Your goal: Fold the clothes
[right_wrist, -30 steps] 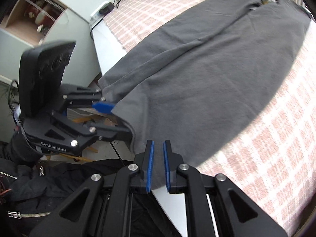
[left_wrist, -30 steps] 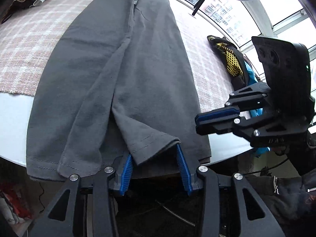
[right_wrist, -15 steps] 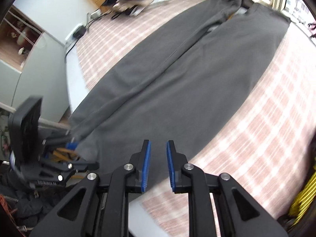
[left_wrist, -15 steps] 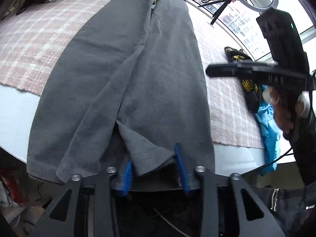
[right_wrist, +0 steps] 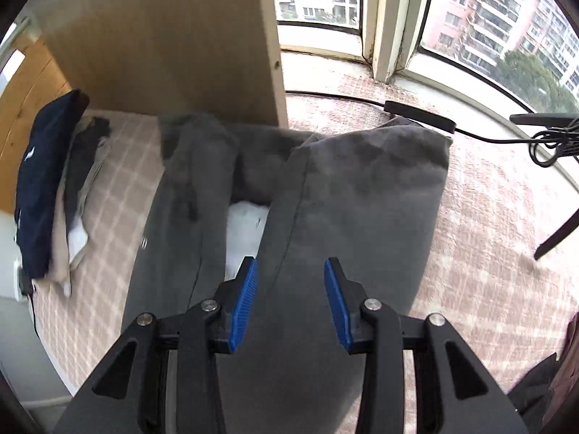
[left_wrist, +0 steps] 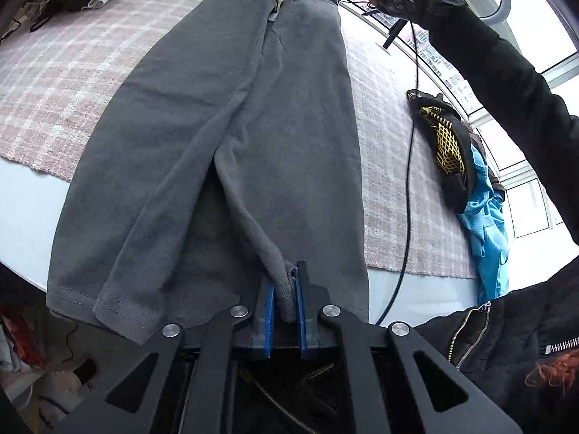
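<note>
While grey trousers [left_wrist: 253, 115] lie flat, left hand-held gripper [left_wrist: 284, 289] pinching a hem, right hand-held gripper [right_wrist: 291, 289] spread above the waistband.

Trousers [left_wrist: 289, 137] dark grey, plain, lighter grey stitching at hem. Cloth under them [left_wrist: 65, 83] pink and white check. My left gripper [left_wrist: 284, 311]: black frame, blue pads, silver screws; my right gripper [right_wrist: 291, 303] same colours. Sleeve [left_wrist: 506, 83] black. Garment at table edge [left_wrist: 445, 137] black with yellow mesh pattern, bright blue one [left_wrist: 488, 224] beside it. Navy item [right_wrist: 39, 181] on the clothes pile.
</note>
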A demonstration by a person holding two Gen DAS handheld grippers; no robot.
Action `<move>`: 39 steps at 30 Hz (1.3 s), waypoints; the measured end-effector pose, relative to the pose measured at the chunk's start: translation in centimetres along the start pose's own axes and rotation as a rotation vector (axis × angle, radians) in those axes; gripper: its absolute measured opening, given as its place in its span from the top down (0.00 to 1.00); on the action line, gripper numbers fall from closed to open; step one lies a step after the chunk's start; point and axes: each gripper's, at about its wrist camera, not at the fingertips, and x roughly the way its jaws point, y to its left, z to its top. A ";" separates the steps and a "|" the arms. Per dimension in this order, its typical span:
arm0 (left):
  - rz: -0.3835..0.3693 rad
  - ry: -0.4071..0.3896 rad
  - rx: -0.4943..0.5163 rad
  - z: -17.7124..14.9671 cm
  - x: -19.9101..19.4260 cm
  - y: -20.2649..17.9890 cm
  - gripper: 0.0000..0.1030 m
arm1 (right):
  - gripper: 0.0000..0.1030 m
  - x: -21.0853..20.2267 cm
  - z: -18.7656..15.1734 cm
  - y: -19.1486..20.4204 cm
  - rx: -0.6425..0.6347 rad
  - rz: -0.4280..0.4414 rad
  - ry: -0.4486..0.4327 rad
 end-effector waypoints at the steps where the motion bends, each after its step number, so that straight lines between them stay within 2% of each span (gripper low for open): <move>1: 0.001 -0.001 -0.003 0.0 0.0 0.0 0.92 | 0.63 0.6 0.7 0.0 0.009 -0.002 0.012; 5: -0.005 -0.006 -0.011 0.1 0.1 -0.3 0.92 | 0.63 1.9 2.3 0.4 0.009 -0.012 0.057; 9: -0.012 -0.021 -0.012 0.2 0.0 -0.5 0.92 | 0.63 3.1 2.9 1.0 -0.018 -0.102 0.104; 15: -0.014 -0.039 -0.004 0.2 -0.5 -0.7 0.92 | 0.64 3.9 2.5 1.7 -0.080 -0.160 0.132; 17: -0.019 -0.044 0.006 0.1 -0.7 -0.8 0.92 | 0.71 3.7 2.4 1.5 -0.078 -0.155 0.133; 19: -0.019 -0.044 0.011 0.0 -0.7 -0.9 0.92 | 0.73 3.6 2.4 1.6 -0.075 -0.159 0.142; 21: -0.020 -0.035 0.015 -0.1 -0.5 -0.8 0.92 | 0.73 3.7 2.4 1.9 -0.076 -0.169 0.152; 23: -0.020 -0.032 0.017 0.0 -0.4 -0.8 0.92 | 0.68 3.7 2.3 2.2 -0.077 -0.179 0.162; 28: -0.020 -0.033 0.012 0.0 -0.2 -0.7 0.92 | 0.67 3.7 2.2 2.9 -0.079 -0.204 0.188; 30: -0.023 -0.039 0.012 0.0 -0.3 -0.8 0.92 | 0.67 3.6 1.6 3.4 -0.118 -0.232 0.172; 31: -0.025 -0.043 0.015 -0.1 -0.3 -0.8 0.93 | 0.70 3.4 1.3 3.6 -0.142 -0.248 0.159; 32: -0.027 -0.048 0.018 -0.1 -0.4 -0.9 0.93 | 0.84 3.3 0.9 3.9 -0.167 -0.265 0.147; 33: -0.031 -0.051 0.025 -0.2 -0.5 -1.1 0.93 | 0.90 2.9 0.7 3.7 -0.170 -0.260 0.135; 39: -0.056 -0.067 0.073 -0.9 -1.4 -2.9 0.93 | 0.94 -1.0 -0.3 -0.3 -0.068 -0.128 0.067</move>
